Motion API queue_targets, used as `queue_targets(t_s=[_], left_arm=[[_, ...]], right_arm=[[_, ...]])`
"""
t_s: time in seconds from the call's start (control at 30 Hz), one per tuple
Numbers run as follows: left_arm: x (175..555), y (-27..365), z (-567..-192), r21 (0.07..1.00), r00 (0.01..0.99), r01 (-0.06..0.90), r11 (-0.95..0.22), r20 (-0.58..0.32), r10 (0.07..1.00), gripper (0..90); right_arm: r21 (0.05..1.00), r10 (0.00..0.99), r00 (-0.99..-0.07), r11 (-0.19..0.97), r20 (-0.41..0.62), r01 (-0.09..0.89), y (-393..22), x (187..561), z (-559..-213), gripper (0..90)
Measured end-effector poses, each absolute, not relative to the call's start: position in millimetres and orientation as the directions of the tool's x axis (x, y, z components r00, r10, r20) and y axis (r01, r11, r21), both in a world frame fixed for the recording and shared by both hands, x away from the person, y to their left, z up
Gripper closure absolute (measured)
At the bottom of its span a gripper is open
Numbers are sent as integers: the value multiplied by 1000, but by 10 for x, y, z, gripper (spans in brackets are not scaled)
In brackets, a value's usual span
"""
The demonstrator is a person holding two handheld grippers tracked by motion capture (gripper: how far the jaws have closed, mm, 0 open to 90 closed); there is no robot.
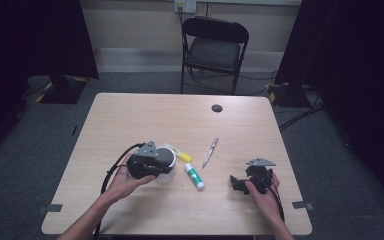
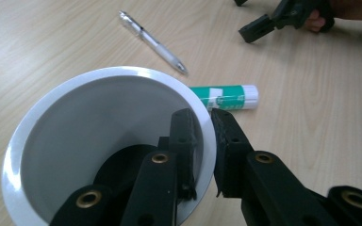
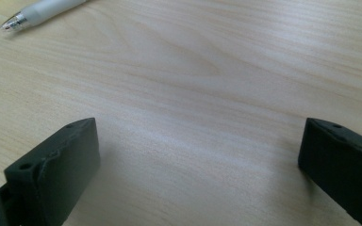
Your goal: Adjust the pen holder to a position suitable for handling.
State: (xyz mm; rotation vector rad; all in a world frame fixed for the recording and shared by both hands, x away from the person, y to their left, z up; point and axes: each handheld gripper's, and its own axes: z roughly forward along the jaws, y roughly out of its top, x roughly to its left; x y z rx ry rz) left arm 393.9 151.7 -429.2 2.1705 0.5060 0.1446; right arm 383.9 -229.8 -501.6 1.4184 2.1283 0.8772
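A white cup [image 1: 168,161] [image 2: 99,122] stands left of the middle of the wooden table [image 1: 155,115]. My left gripper [image 1: 159,167] [image 2: 205,123] is shut on its rim, with one jaw inside the cup and the other outside against the wall. The right gripper [image 1: 240,179] [image 3: 198,136] rests low over the table at the front right. It is open, with only bare wood between its jaws, and it also appears far off as the right gripper [image 2: 273,19] in the left gripper view.
A green-and-white glue stick [image 1: 194,176] [image 2: 224,96] lies just right of the cup. A clear pen [image 1: 210,152] [image 2: 153,42] [image 3: 37,14] lies beyond it, and a yellow highlighter [image 1: 181,155] behind the cup. A black folding chair [image 1: 214,50] stands past the far edge.
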Motion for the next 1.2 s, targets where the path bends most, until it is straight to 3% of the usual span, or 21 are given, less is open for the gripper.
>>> queue_targets(t_s=[1.2], left_arm=[[3703,1184,-4296,791,959,253,-557,-128,253,798]], right_arm=[[709,924,-382,275,-9,650,-2298,3839,-5016,0]])
